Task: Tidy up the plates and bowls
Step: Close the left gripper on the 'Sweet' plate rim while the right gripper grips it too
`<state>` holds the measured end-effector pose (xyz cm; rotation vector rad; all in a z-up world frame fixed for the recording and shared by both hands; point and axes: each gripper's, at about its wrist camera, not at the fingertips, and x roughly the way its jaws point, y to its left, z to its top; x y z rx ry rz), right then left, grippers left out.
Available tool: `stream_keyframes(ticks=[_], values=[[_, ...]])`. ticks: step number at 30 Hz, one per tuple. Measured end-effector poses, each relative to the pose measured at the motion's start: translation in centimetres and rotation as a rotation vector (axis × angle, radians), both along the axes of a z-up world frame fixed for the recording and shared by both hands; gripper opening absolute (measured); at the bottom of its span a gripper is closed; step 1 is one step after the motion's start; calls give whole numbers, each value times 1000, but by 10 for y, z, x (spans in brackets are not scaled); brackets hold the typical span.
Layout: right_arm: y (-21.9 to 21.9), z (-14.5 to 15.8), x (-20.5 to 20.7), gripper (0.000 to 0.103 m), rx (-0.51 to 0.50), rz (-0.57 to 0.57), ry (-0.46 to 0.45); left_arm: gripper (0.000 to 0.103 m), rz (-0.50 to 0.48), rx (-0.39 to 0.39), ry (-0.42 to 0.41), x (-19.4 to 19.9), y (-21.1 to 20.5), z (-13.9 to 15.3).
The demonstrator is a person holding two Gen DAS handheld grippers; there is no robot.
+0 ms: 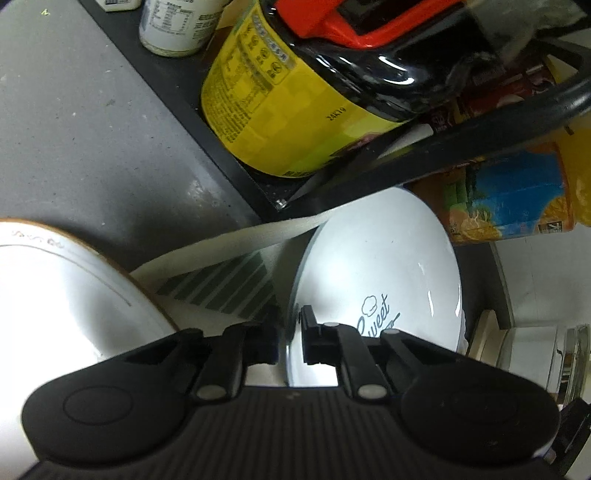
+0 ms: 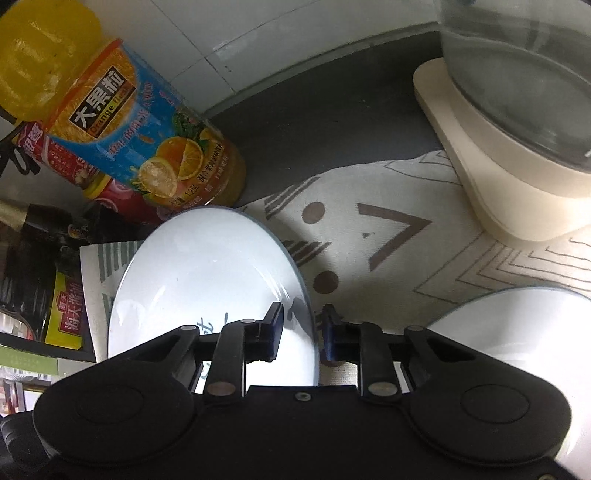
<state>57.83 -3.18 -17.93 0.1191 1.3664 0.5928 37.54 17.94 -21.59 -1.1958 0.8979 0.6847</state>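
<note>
A white plate with a blue rim and "Sweet" lettering (image 1: 380, 266) lies on a patterned cloth. My left gripper (image 1: 290, 332) is shut on its left rim. The same plate shows in the right wrist view (image 2: 207, 266), where my right gripper (image 2: 303, 328) is shut on its right rim. A white plate with a brown rim (image 1: 55, 288) lies at the left of the left wrist view. Another white dish with a blue rim (image 2: 517, 325) lies at the lower right of the right wrist view.
A black shelf rack (image 1: 177, 99) holds a yellow-labelled black jug (image 1: 280, 110) and a white can (image 1: 173, 26). An orange juice bottle (image 2: 140, 125) stands behind the plate. A glass kettle on a cream base (image 2: 509, 147) stands at the back right. The patterned cloth (image 2: 388, 240) covers the dark counter.
</note>
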Motion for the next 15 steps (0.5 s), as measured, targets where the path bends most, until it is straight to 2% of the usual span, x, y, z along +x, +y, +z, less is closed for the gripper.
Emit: stream_keyframes(ticks=[7,15], values=[[3,1,4,16,-4,25,10,9,-22,20,-1,3,-1,3],[-24,18,-6,6,98,-23,25,8,-58,37,-54,-8,4,17]])
